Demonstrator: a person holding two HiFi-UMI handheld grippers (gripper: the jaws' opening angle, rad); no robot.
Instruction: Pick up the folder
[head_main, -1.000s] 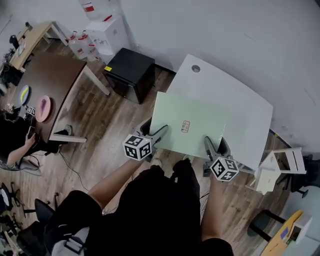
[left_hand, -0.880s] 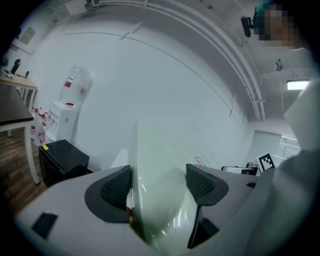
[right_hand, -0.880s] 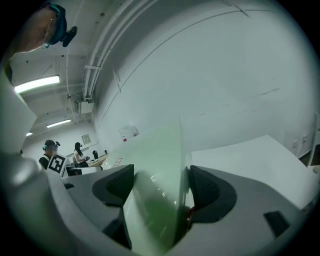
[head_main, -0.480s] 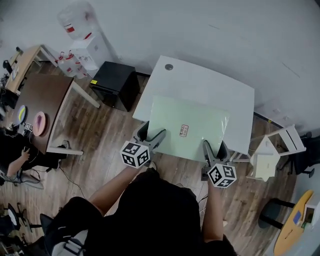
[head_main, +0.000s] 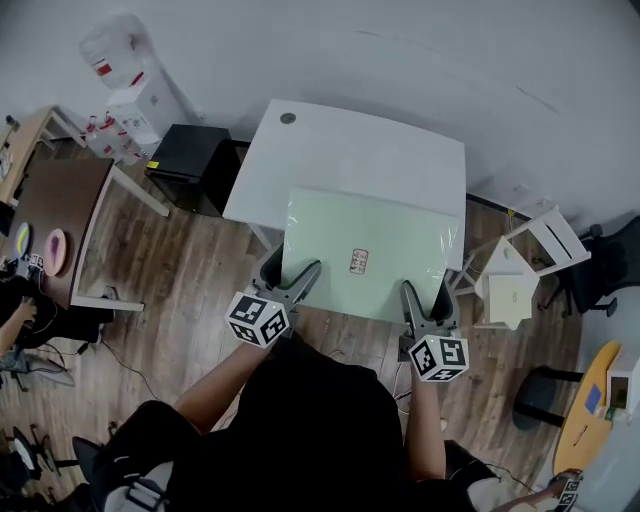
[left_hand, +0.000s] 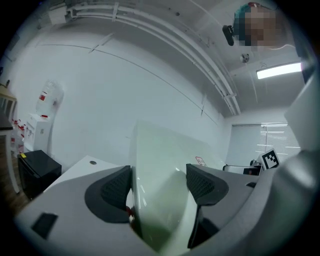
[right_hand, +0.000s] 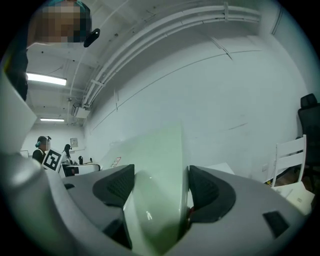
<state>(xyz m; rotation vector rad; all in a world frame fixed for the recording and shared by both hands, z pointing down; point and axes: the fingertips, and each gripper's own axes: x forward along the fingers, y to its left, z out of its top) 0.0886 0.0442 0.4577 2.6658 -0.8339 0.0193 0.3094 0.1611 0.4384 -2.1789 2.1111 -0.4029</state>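
A large pale green folder with a small label near its middle hangs in the air over the near half of the white table. My left gripper is shut on its near left corner. My right gripper is shut on its near right corner. In the left gripper view the folder fills the gap between the dark pads. The right gripper view shows the folder pinched the same way between its pads.
A black cabinet and a water dispenser stand left of the table. A white chair is at its right. A brown table with plates lies far left, with a person beside it. Wooden floor runs beneath.
Both grippers have risen with the folder, which now sits higher and farther over the white table. The view has shifted right, so the table and cabinet appear further left.
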